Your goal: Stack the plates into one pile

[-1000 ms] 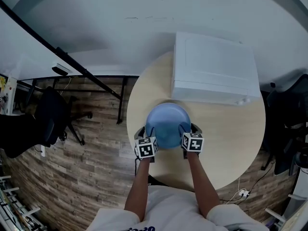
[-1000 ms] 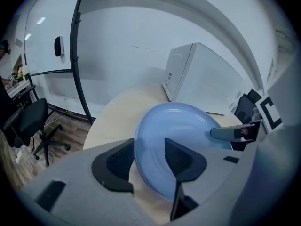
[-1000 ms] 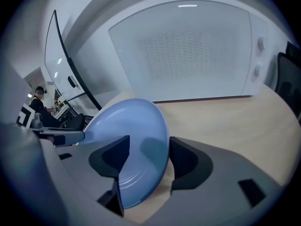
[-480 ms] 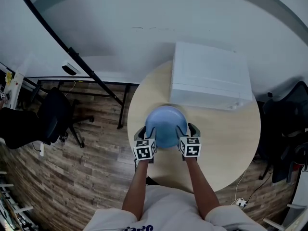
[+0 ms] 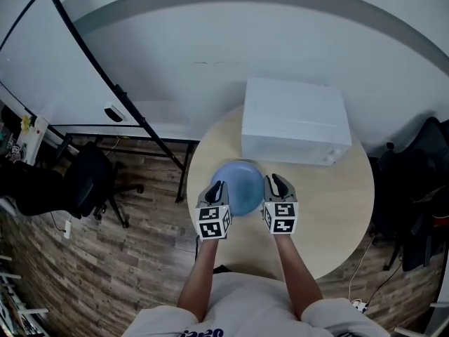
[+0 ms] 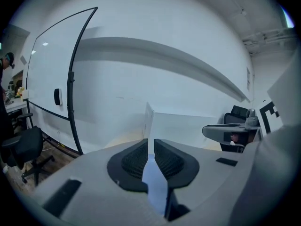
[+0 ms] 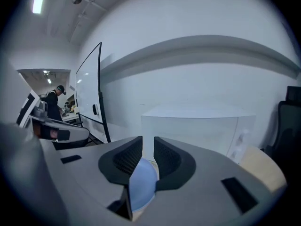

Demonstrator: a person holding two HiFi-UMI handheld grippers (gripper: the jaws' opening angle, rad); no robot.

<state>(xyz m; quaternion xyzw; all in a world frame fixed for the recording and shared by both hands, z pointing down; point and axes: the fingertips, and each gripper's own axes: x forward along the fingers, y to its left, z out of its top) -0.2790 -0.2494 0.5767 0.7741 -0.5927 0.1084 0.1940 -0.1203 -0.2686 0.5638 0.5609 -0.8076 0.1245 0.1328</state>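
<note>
Now, with the blue plates (image 5: 242, 181) resting mid-table (image 5: 330, 209), lift the left gripper (image 5: 218, 189) and right gripper (image 5: 276, 184), at nine and three o'clock, straight clear, jaws closing on nothing.

A round table (image 5: 337, 209) with a pale wood top stands on a floor (image 5: 126, 272) of brown wood planks. Two things lie directly on it. A large white box (image 5: 295, 121), rectangular and closed, sits flat on the far part of the top, and its far edge reaches the table's rim by the wall. A blue plate (image 5: 242, 184) rests on the tabletop just in front of the box's near left corner, close to it; whether they touch cannot be told, nor whether more than one plate is stacked there. In front of the box and to its right, the tabletop is bare wood out to the rim.
</note>
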